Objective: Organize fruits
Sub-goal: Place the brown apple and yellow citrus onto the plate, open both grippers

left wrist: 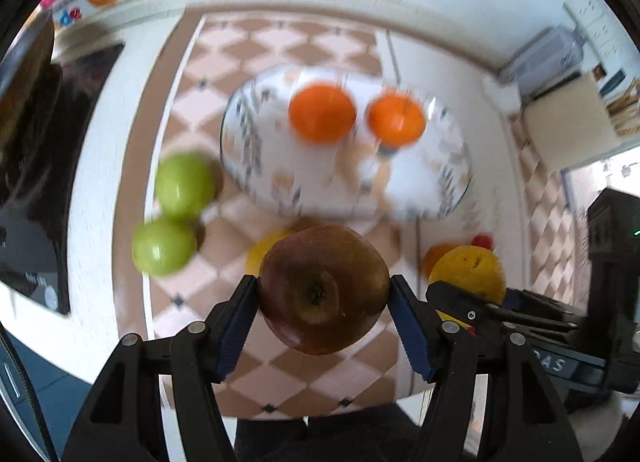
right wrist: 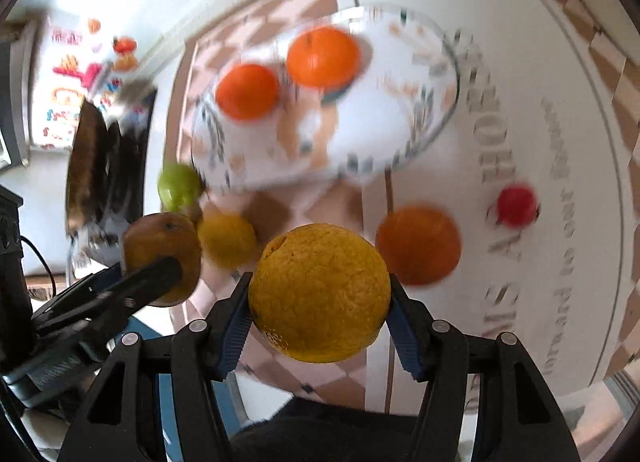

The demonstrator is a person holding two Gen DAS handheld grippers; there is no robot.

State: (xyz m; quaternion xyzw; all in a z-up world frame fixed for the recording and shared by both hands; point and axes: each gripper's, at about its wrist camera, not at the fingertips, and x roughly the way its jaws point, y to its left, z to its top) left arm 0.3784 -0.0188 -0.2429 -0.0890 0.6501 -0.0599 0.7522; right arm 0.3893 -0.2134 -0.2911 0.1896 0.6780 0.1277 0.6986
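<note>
Checkered brown-and-cream tablecloth (left wrist: 208, 74) covers the table, a pale placemat with grey lettering (right wrist: 560, 166) laid over it toward 3 o'clock in the right wrist view. Large clear glass bowl with a patterned rim (left wrist: 248, 166), blurred, sits at 12 o'clock in both views; two bright orange round fruits (left wrist: 322, 114) (left wrist: 396, 118) lie inside it, side by side.

Left gripper (left wrist: 324, 298): blue pads clamped on a dark brownish-red apple (left wrist: 324, 288), held off the cloth, blossom end facing the camera. Right gripper (right wrist: 320, 298): pads closed around a rough-skinned yellow-orange citrus (right wrist: 320, 292), also lifted. Each held fruit shows at the edge of the other view.

On the cloth: two green apples (left wrist: 184, 184) (left wrist: 164, 246) touching, at 9 o'clock of the bowl in the left wrist view. Darker orange fruit (right wrist: 418, 246) at 5 o'clock of the bowl, on the placemat. Yellow fruit (right wrist: 226, 240) at 7 o'clock. Small red round fruit (right wrist: 516, 206) well apart at 3 o'clock; kind unclear.
</note>
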